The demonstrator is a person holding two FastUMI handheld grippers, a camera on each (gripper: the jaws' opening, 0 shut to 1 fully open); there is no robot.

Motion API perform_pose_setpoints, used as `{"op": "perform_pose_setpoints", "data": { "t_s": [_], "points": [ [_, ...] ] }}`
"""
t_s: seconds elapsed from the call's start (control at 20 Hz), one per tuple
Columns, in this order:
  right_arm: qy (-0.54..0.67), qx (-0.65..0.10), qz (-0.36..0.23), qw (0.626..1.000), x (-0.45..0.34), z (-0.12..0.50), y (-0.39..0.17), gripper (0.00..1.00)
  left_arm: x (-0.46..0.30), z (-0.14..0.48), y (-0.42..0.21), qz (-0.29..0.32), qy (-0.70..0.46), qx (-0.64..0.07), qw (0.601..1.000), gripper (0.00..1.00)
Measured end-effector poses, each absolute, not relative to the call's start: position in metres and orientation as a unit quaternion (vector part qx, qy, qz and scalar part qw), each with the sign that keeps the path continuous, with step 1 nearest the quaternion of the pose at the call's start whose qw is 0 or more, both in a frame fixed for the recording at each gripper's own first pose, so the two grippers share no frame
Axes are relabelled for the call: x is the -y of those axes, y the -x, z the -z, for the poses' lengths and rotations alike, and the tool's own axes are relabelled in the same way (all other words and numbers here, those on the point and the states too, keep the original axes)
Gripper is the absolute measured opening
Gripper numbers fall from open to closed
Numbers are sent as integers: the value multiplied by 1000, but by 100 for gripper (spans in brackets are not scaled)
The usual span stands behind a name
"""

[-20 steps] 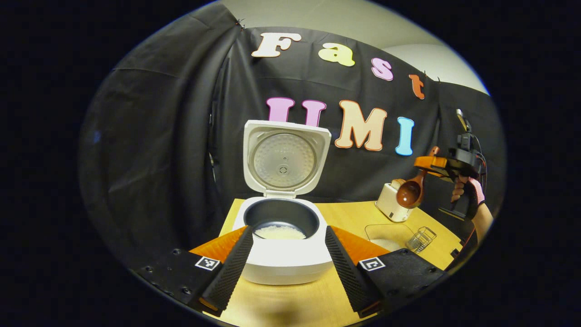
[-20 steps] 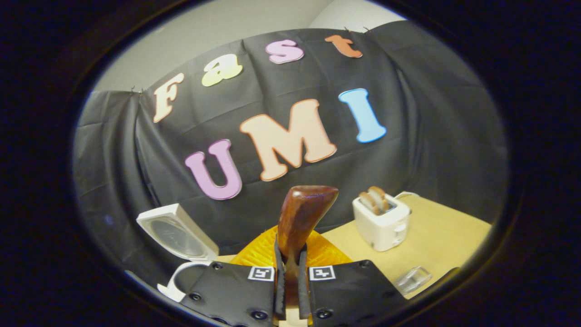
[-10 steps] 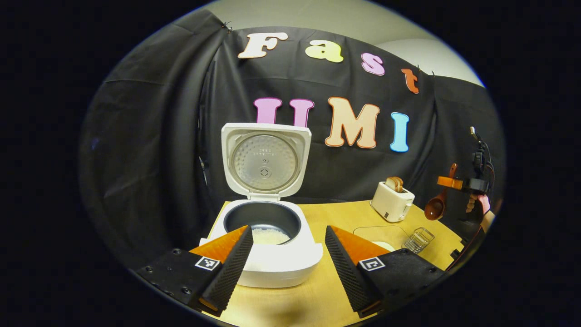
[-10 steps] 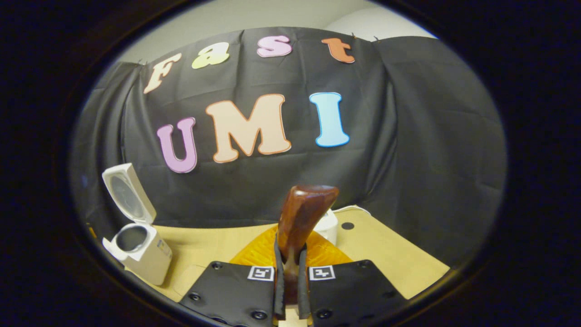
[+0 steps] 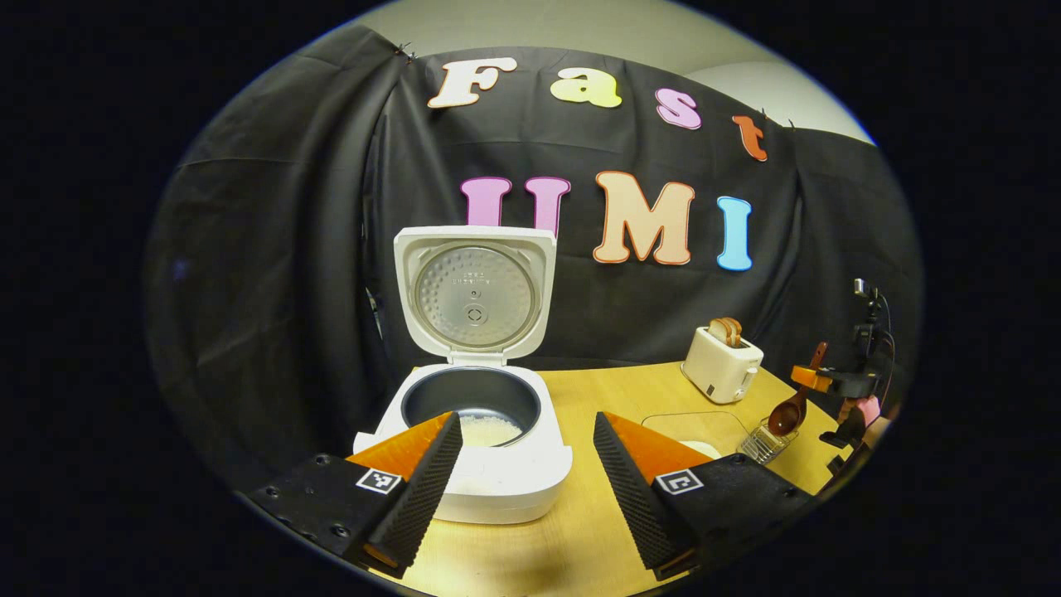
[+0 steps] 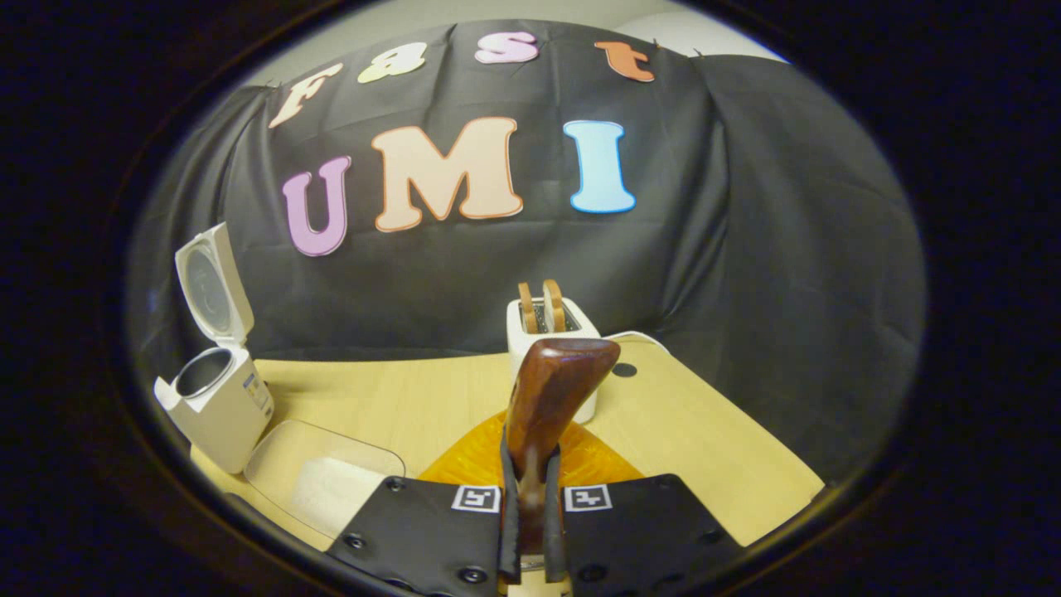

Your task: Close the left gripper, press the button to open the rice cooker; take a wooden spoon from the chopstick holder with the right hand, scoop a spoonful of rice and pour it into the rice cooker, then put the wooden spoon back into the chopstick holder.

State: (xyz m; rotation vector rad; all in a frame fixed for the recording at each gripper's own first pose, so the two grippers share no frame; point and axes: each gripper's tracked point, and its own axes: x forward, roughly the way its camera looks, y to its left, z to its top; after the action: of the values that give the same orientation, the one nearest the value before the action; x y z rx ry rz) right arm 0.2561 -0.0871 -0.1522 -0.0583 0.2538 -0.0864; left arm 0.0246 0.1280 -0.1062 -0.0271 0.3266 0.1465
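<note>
Right tool (image 6: 530, 514) clenched on wooden spoon (image 6: 551, 398) handle – stiff, light, smooth so grip mid-handle – left tool (image 5: 522, 473) released near open rice cooker (image 5: 472, 431).

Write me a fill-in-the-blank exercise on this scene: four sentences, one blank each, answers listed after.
1. The lid of the rice cooker stands ____.
2. The right hand-held gripper is shut on the handle of the wooden ____.
3. Two slices of bread stick out of the white ____ at the back of the table.
4. The fingers of the left hand-held gripper are spread ____, with nothing held between them.

Missing words: open; spoon; toaster; apart
</note>
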Motion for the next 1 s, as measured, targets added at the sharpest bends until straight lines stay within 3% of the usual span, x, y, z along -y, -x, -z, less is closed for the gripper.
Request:
{"op": "perform_pose_setpoints", "data": {
  "t_s": [0.45, 0.5, 0.6, 1.0],
  "points": [
    [-26, -176, 26, 984, 84, 192, -237, 20, -121, 111, -37, -58, 16, -164, 985, 94],
    [-38, -176, 18, 983, 81, 190, -236, 29, -121, 110, -38, -56, 17, -164, 985, 94],
    [-51, -174, 22, 983, 86, 185, -229, 34, -119, 110, -37, -51, 19, -163, 985, 95],
    [-56, -143, 59, 986, 119, 140, -199, 75, -119, 95, -41, -40, 41, -142, 988, 95]
  ]
}}
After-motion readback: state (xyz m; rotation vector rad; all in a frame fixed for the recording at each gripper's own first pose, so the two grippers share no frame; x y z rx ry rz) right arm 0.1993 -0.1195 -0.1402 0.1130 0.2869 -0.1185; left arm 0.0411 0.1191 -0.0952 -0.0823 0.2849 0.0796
